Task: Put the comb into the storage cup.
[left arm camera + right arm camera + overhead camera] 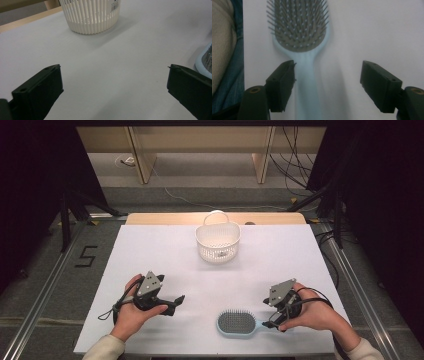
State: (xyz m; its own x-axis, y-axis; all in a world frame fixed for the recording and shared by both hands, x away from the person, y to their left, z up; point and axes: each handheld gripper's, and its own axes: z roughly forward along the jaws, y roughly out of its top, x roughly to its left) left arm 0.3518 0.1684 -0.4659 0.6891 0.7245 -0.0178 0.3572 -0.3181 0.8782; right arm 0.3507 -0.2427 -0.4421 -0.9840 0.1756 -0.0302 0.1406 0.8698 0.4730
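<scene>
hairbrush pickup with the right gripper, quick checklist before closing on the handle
1. Hairbrush lies flat, bristles up: ok.
2. Handle between the right gripper jaws: ok, though off centre, close to one jaw.
3. Pads pressing the handle: not ok, a gap remains on one side.
4. Left gripper open and apart from the brush: ok.
5. Basket upright on the table: ok.
6. Room in the basket for the brush: cannot tell.

In the left gripper view the white basket (91, 16) is cut off at the top edge, its label too small to read. Beside the basket, only a pale blue sliver of the hairbrush (204, 60) enters. The hairbrush handle (308, 95) looks blurred.
</scene>
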